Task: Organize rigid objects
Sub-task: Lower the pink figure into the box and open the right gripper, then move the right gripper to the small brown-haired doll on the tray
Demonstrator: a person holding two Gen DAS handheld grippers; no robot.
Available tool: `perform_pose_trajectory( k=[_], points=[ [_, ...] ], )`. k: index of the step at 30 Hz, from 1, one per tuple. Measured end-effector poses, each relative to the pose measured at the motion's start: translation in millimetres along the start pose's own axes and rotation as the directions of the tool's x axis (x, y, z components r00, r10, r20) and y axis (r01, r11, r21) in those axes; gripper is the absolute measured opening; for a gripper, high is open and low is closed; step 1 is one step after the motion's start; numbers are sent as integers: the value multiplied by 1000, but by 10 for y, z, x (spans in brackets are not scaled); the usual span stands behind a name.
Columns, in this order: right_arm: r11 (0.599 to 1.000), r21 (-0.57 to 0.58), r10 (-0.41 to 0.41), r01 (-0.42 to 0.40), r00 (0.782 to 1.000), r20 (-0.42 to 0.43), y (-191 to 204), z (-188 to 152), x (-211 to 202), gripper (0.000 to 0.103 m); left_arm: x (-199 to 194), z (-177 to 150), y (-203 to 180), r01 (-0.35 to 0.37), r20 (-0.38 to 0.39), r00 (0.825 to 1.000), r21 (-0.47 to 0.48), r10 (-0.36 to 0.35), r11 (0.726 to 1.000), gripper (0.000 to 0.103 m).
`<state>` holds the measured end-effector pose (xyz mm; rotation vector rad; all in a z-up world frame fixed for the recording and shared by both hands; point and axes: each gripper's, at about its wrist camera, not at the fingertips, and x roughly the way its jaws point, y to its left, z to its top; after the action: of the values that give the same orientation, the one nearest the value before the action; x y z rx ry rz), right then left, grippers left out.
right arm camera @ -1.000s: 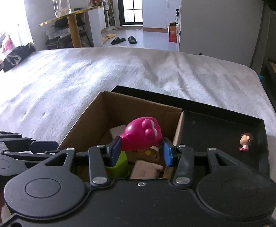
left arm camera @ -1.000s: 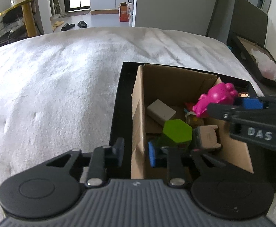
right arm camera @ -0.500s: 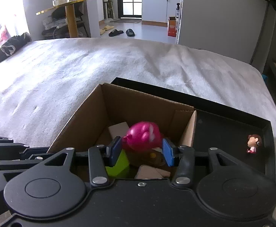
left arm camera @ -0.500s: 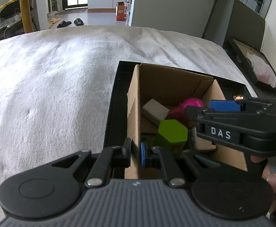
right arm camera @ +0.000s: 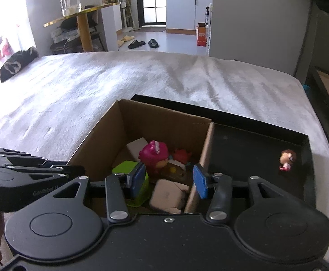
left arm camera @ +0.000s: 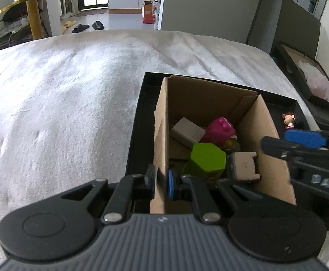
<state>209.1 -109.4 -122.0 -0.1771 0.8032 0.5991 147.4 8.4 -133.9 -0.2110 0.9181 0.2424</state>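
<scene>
Cardboard wall of the box [left arm camera: 162,135], thin and bendy, is pinched by the left hand-held gripper [left arm camera: 162,181]; hold it low so it won't buckle.

Right view: right hand-held gripper [right arm camera: 169,180] hangs open and empty above the box. The pink toy [right arm camera: 154,155] inside looks light, hard, slick; take its middle.
</scene>
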Motion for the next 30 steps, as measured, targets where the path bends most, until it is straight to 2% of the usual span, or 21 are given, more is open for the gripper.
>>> perform_pose_trajectory(
  k=[10, 15, 21, 26, 28, 30],
  points=[
    [998, 51, -21, 20, 1000, 13, -353, -88, -138, 48, 1, 58, -64, -12, -19, 1000, -1, 12, 1000, 14],
    [997, 65, -31, 30, 1000, 2, -509, -144, -112, 48, 21, 87, -124, -24, -25, 999, 10, 24, 1000, 22],
    [995, 87, -49, 49, 999, -3, -711, -178, -61, 51, 51, 131, -216, -57, -23, 998, 23, 58, 998, 43],
    [992, 108, -72, 72, 997, 1, -897, -197, -7, 53, 71, 154, -280, -86, -19, 996, 30, 86, 996, 65],
    [990, 116, -81, 80, 997, 2, -975, -205, 21, 55, 78, 162, -301, -93, -11, 996, 30, 93, 995, 66],
    [988, 125, -95, 94, 995, 4, -1044, -210, 51, 62, 93, 173, -324, -107, -11, 994, 35, 108, 994, 67]
  ],
)
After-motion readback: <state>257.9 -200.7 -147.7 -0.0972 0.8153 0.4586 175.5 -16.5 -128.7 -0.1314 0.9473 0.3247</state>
